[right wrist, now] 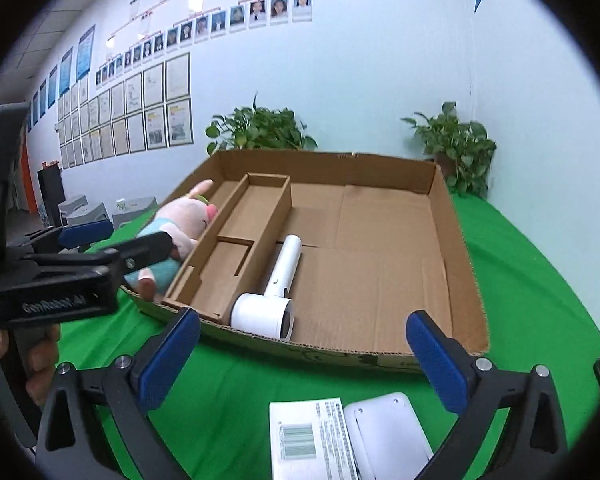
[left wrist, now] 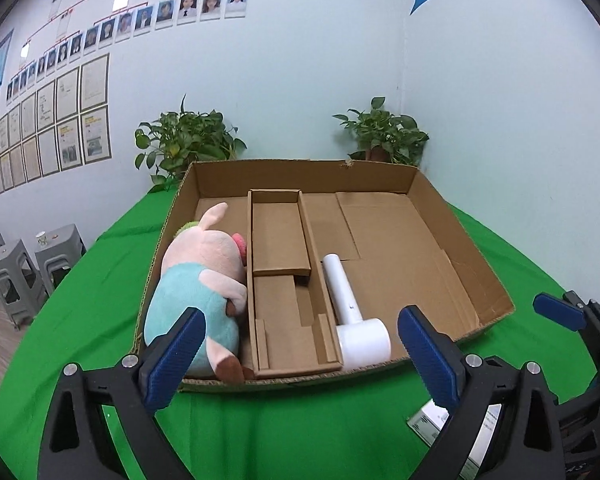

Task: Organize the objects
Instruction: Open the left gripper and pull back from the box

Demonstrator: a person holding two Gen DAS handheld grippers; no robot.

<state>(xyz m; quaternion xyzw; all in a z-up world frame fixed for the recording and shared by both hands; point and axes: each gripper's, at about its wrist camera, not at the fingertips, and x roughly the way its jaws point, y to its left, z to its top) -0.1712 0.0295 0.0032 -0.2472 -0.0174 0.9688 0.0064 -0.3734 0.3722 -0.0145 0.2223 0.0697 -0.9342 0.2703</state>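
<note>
A: What lies ahead of the left gripper (left wrist: pixel 302 354)?
B: A shallow corrugated cardboard tray (left wrist: pixel 466 240) on green cloth (left wrist: pixel 100 288). The soft plush pig (left wrist: pixel 198 284) sits ahead-left; the smooth white hair dryer (left wrist: pixel 354 312) lies beside a cardboard divider (left wrist: pixel 316 256).
A: And the jaws?
B: Both wide apart, empty. Below the right gripper (right wrist: pixel 306 346) lies a white box (right wrist: pixel 314 440).

Open cardboard tray (left wrist: pixel 460 240) sits on the green table (left wrist: pixel 100 320), with a narrow cardboard divider insert (left wrist: pixel 280 240) left of centre. Plush pig (left wrist: pixel 196 280), pink with teal body, lies on its side in the left compartment against the left wall. White hair dryer (left wrist: pixel 352 312) lies flat just right of the insert, head toward the near edge, handle pointing to the far wall.
</note>
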